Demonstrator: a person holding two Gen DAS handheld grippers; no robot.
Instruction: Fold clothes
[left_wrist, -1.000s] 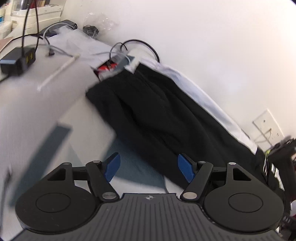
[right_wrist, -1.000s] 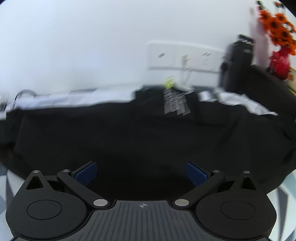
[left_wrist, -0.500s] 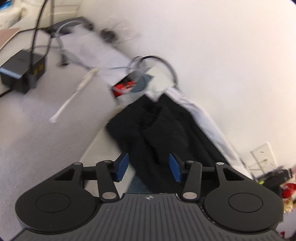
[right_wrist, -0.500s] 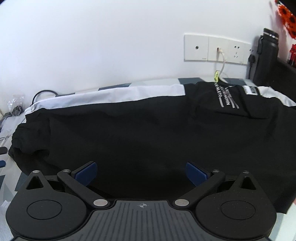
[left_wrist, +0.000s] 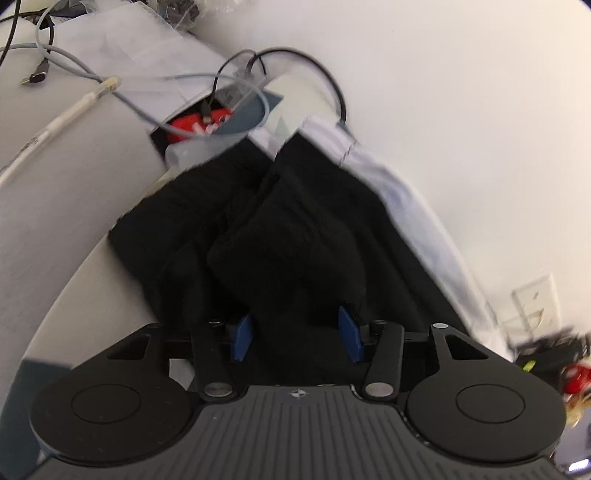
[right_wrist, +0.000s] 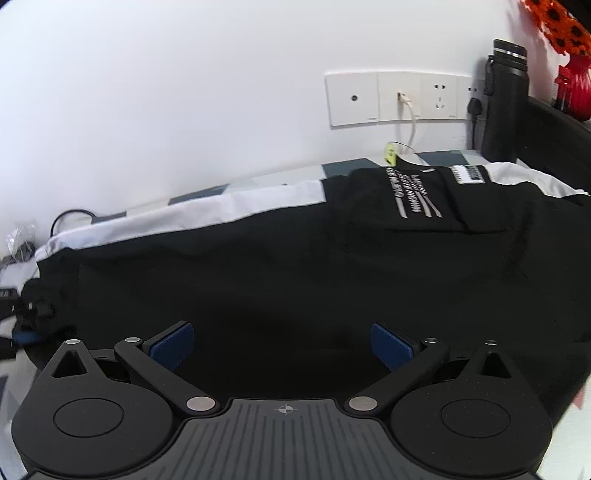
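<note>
While its jaws close, left gripper (left_wrist: 297, 334) straddles bunched black garment (left_wrist: 295, 236)

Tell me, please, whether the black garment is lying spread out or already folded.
Mostly spread: the black garment lies long along the wall, only its near end bunched.

Ahead of the blue pads (right_wrist: 171, 349), black trousers (right_wrist: 258, 280) with a white side stripe (right_wrist: 192, 218) and white lettering (right_wrist: 410, 194) are seen.
</note>
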